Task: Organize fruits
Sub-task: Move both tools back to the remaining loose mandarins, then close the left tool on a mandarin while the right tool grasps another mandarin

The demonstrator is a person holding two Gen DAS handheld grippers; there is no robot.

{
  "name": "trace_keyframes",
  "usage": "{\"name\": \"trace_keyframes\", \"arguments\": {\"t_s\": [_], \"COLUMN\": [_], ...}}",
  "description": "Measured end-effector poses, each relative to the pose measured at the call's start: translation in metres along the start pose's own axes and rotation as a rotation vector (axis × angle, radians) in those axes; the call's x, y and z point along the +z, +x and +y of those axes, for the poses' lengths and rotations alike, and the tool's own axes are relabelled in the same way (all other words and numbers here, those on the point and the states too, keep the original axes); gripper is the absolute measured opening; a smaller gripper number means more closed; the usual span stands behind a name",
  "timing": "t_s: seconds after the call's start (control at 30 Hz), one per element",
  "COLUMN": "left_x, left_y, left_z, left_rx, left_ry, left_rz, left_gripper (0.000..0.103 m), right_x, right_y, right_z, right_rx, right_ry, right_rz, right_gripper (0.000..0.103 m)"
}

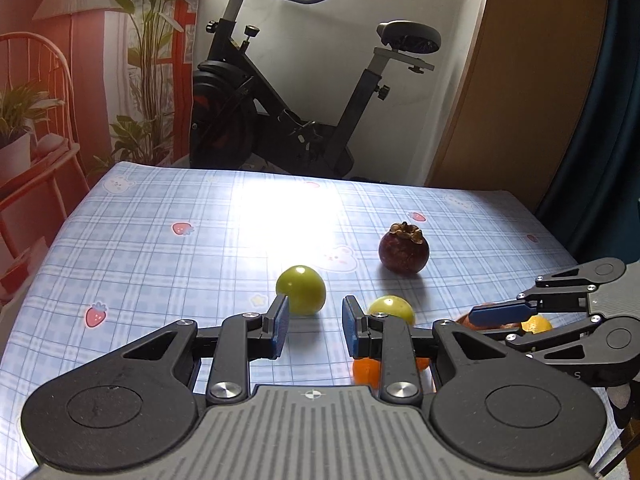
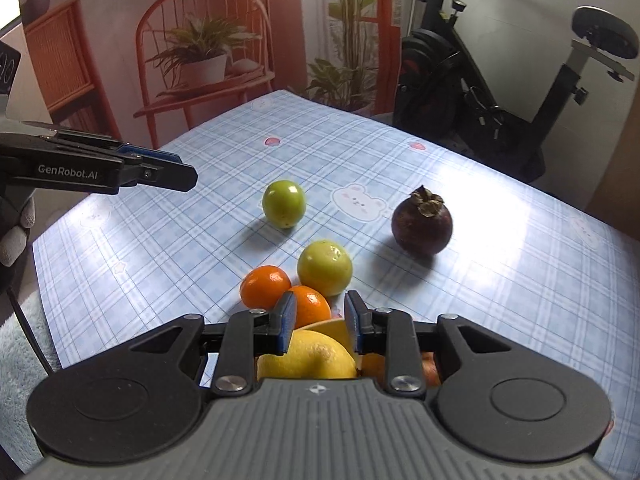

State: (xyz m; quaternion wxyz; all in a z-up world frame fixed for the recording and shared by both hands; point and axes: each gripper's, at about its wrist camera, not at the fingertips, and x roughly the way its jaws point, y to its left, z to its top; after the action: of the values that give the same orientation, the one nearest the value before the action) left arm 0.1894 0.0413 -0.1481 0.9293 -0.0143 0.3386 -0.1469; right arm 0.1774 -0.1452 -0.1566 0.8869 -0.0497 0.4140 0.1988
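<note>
Blue-padded and spread with nothing between its jaws, the left gripper (image 1: pixel 314 326) is hovering over the checked tablecloth (image 1: pixel 160 264) in the left wrist view, one green fruit (image 1: pixel 301 289) sitting just beyond its left finger, a second green fruit (image 1: pixel 391 309) behind its right finger, and the mangosteen (image 1: pixel 404 251) standing farther off, stem cap pointing up. In the right wrist view the right gripper (image 2: pixel 320 326) is also spreading its jaws, hanging over a lemon (image 2: pixel 306 356) whose long axis is running roughly left to right, while two oranges (image 2: pixel 265 285) are touching each other just ahead, the nearer green fruit (image 2: pixel 325 267) beside them.

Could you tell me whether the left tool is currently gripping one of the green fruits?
No, the left tool is open with nothing between its pads, and the nearest green fruit rests on the tablecloth beyond it.
</note>
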Motion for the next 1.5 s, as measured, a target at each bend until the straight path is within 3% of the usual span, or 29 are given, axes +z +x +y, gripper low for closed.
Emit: {"name": "trace_keyframes", "arguments": {"t_s": [0.23, 0.4, 0.67, 0.8, 0.93, 1.27, 1.5], "left_x": [-0.002, -0.003, -0.009, -0.011, -0.011, -0.022, -0.032], "left_y": [0.012, 0.022, 0.034, 0.035, 0.036, 0.071, 0.082], "left_z": [0.011, 0.014, 0.017, 0.024, 0.026, -0.010, -0.025], "left_rx": [-0.026, -0.056, -0.109, -0.121, -0.141, -0.199, -0.212], "left_ry": [-0.052, -0.068, -0.076, -0.086, -0.079, 0.006, 0.016], "left_rz": [0.006, 0.014, 0.061, 0.074, 0.087, 0.176, 0.213], "left_gripper": [0.030, 0.030, 0.031, 0.039, 0.039, 0.040, 0.038], "right_x": [0.014, 0.015, 0.014, 0.014, 0.013, -0.015, -0.042], "right_y": [0.041, 0.062, 0.075, 0.062, 0.043, -0.023, -0.062], "right_z": [0.005, 0.009, 0.017, 0.016, 0.011, -0.019, -0.033], "right_rx": [0.025, 0.013, -0.003, 0.021, 0.030, -0.027, -0.062], "right_ry": [-0.085, -0.153, -0.206, -0.166, -0.106, 0.125, 0.241], "right_rz": [0.140, 0.222, 0.249, 0.192, 0.116, -0.057, -0.117], "right_gripper": [0.043, 0.045, 0.041, 0.041, 0.040, 0.041, 0.041]}}
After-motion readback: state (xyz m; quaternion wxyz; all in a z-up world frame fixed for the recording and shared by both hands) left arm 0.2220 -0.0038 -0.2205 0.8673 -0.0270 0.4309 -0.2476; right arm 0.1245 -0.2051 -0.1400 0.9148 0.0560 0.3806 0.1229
